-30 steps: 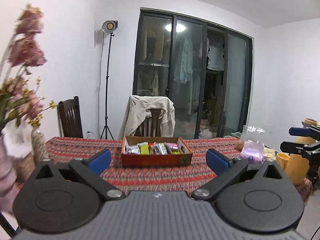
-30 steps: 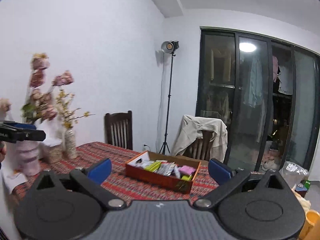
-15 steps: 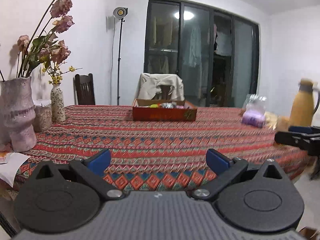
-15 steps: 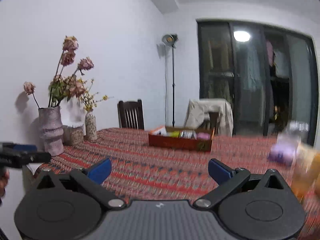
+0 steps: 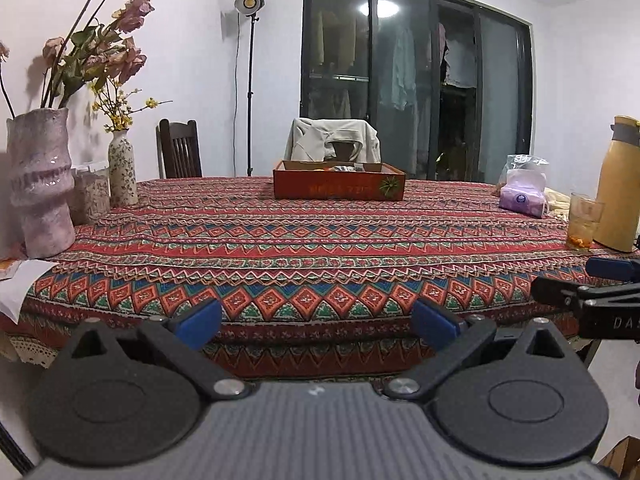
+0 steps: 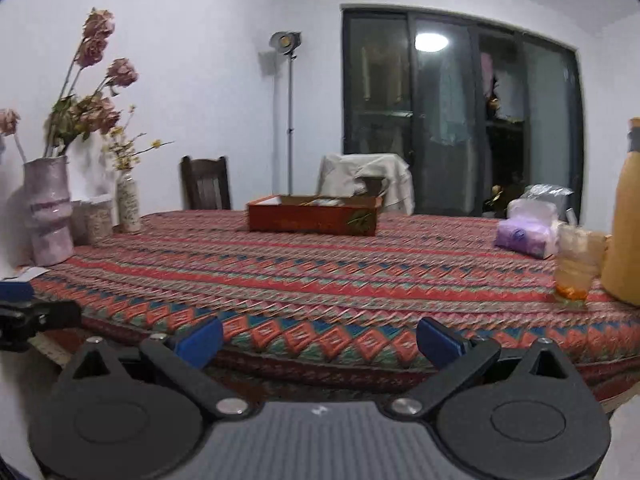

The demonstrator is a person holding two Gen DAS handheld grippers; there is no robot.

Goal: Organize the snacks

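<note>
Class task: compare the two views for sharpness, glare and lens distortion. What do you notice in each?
Left wrist view: sharp; ceiling lamp reflected as glare in the dark glass doors; window frame bowed by the fisheye. Right wrist view: softer, the red snack box and glass cup smeared; same glare and bowing.

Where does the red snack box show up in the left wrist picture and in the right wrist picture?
Left wrist view: the red snack box sits just above centre, on the far part of the table.
Right wrist view: it sits near centre, on the far part of the table.
Shared landmark: the chair draped with a light jacket, directly behind the box.
</note>
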